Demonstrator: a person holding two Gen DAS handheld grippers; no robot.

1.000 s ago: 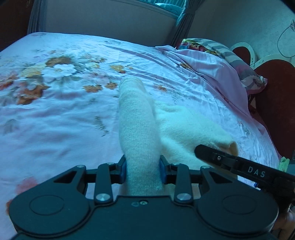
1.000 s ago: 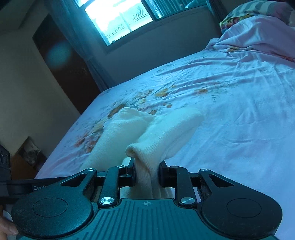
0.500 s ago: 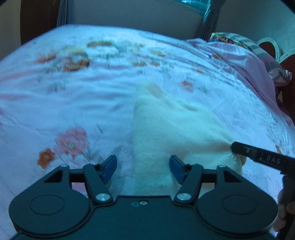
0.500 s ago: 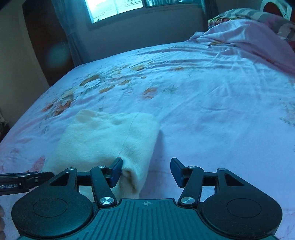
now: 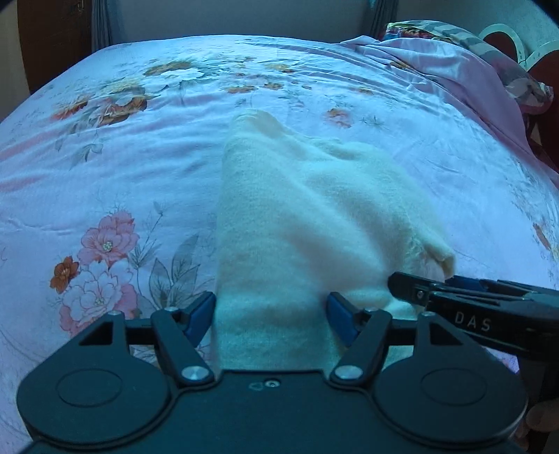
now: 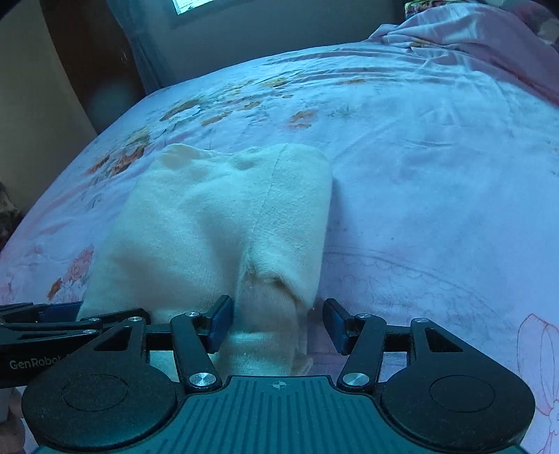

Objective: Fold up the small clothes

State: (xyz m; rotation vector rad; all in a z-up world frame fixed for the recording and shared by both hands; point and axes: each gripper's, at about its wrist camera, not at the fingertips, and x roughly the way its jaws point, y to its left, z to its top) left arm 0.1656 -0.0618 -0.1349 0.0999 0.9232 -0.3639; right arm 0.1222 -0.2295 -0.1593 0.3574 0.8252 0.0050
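A cream knitted garment (image 5: 307, 216) lies folded flat on the floral bedsheet (image 5: 139, 157). My left gripper (image 5: 269, 307) stands over its near left end. Its jaws are opening, the cloth lies between the blue pads, and they do not pinch it. In the right wrist view the same garment (image 6: 209, 223) shows a seam and a rolled right edge. My right gripper (image 6: 277, 310) is open over that edge, with a clear gap beside its right pad. Each gripper shows in the other's view: the right gripper (image 5: 412, 290) and the left gripper (image 6: 42, 314).
A crumpled pink blanket (image 5: 454, 70) and a patterned pillow (image 5: 436, 29) lie at the bed's far right. A wall with a window (image 6: 195, 5) and a dark door (image 6: 97, 52) stand beyond the bed. Bare sheet (image 6: 436, 174) stretches right of the garment.
Both grippers were shut on the lifted garment; they came down toward the bed and opened. The garment now rests flat on the sheet, released.
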